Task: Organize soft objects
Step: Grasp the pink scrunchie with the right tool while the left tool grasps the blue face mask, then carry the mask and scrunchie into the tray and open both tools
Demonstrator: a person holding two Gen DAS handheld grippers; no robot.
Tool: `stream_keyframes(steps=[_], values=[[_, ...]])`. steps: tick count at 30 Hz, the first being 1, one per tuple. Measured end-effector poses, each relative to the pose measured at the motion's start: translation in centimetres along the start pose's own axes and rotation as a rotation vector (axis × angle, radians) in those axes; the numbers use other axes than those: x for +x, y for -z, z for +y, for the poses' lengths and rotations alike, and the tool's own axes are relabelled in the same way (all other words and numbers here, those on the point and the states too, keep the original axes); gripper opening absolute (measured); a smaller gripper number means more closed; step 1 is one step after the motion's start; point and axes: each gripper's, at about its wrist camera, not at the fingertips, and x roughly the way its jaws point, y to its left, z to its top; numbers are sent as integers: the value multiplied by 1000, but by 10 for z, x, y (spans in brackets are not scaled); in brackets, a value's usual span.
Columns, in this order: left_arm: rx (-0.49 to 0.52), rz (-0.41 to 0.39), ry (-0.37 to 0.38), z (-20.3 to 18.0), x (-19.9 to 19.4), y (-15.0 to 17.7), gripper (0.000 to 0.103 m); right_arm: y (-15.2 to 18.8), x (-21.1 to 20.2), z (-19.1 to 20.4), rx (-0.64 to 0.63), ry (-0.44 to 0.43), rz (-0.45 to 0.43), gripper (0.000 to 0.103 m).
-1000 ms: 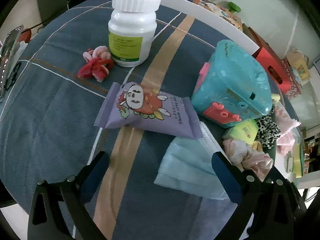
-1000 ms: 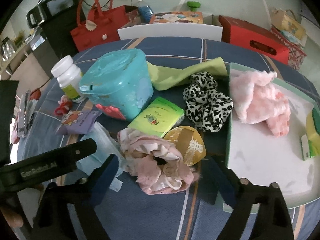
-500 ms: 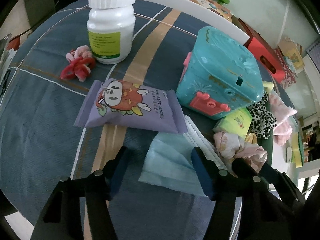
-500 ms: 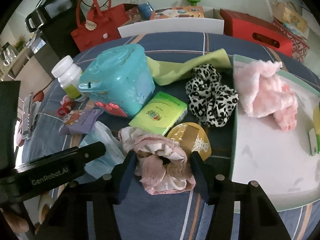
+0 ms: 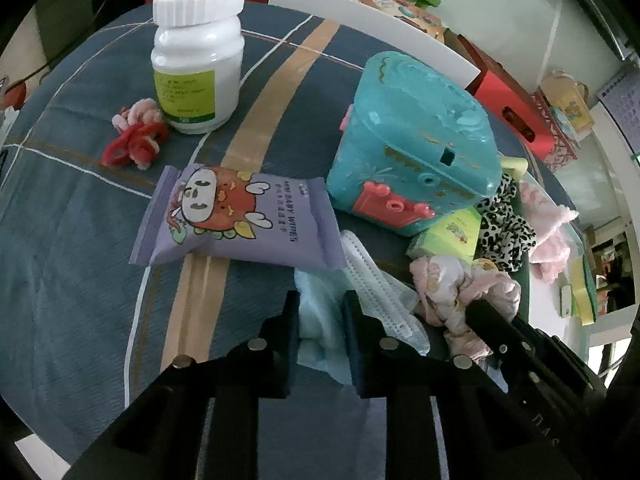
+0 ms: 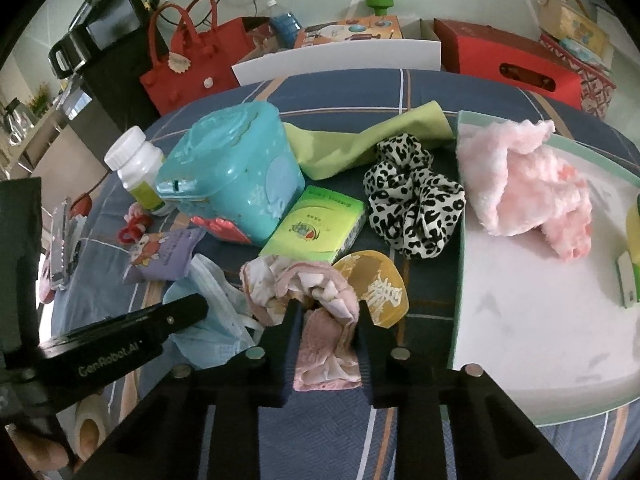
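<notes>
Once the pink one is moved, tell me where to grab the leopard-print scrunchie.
Probably pinch the leopard-print scrunchie across its near puffy rim, coming from above. It lies flat as a ruffled ring; the green packet and tray crowd its sides, so top access looks clearest.

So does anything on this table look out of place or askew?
Yes: the teal box sits tilted, its base propped on the tissue pack. The green cloth trails from behind it. The mask and pink scrunchie are bunched only because jaws pinch them.

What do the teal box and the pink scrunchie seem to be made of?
Teal box: likely hard glossy plastic, judging by its sharp highlights and moulded edges. Pink scrunchie: soft matte woven fabric, it seems, gathered into wrinkled folds and bunched between the right gripper's pads.
</notes>
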Motion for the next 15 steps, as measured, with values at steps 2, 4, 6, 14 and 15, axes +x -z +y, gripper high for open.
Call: stream_keyframes(steps=[2,4,6,14,15], values=[[-2,-5,7,-1,-1,-2,18,0,-1,0,1,-6,-5,18],[-4,-11,13,0,-4,-3,17,-1,-5,-1,0,-15,-15,15],[-3,-15,16,0,-5,-3,16,-2,-9,-1,-3,-21,-26,14],[9,-47,30,1,-16,-5,14,-6,-25,0,-6,-29,-69,13],[9,-52,32,1,-17,-4,14,-5,-27,-1,-6,-29,-75,13]])
